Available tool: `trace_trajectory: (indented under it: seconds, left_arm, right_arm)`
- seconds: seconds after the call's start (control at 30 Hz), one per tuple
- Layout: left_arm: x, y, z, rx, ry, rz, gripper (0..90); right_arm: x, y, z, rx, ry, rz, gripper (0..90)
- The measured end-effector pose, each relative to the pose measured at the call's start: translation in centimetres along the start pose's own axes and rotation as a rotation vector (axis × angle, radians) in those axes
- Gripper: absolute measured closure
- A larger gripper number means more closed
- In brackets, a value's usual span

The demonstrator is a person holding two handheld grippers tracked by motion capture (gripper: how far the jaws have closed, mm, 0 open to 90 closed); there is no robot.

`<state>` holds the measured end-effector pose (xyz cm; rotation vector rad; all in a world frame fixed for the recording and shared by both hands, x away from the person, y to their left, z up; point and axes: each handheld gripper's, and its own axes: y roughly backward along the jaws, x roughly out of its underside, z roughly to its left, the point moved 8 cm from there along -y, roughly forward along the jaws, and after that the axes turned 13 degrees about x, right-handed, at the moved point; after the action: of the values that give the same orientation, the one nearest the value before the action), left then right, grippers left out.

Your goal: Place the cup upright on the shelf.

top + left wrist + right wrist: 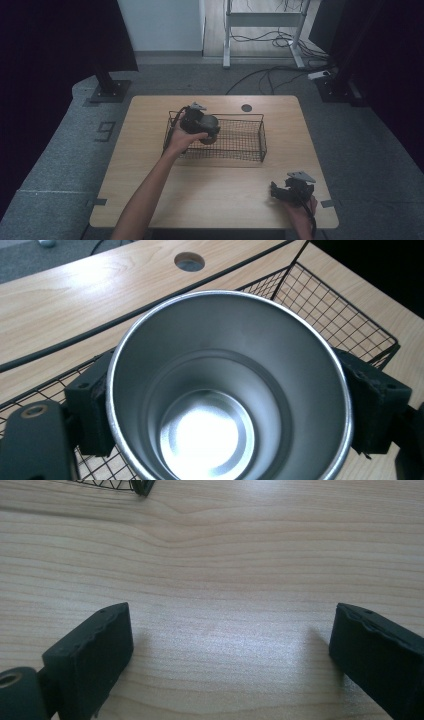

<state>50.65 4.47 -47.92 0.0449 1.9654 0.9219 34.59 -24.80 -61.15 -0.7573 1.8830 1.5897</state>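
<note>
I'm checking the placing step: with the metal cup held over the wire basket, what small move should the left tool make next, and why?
Probably lower it a little: the left tool grips the metal cup above the wire basket, whose mesh shows beneath the cup.

One readable mark: a "9" on the floor.
In the high view, a dark digit "9" [105, 131] is marked on the grey floor [60, 150] just left of the tabletop [150, 165]. Nothing else carries legible text: the cup [225, 390], the basket [250, 145] and the fingers bear none.
</note>
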Motion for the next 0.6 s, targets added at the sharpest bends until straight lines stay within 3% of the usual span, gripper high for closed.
trace_trajectory:
  seconds: [0.6]
  left_arm:
    - [1.1,-1.9,1.1,-0.013,0.025,0.041,14.3]
  right_arm:
    - [0.0,0.0,0.0,-0.001,0.0,0.0,3.8]
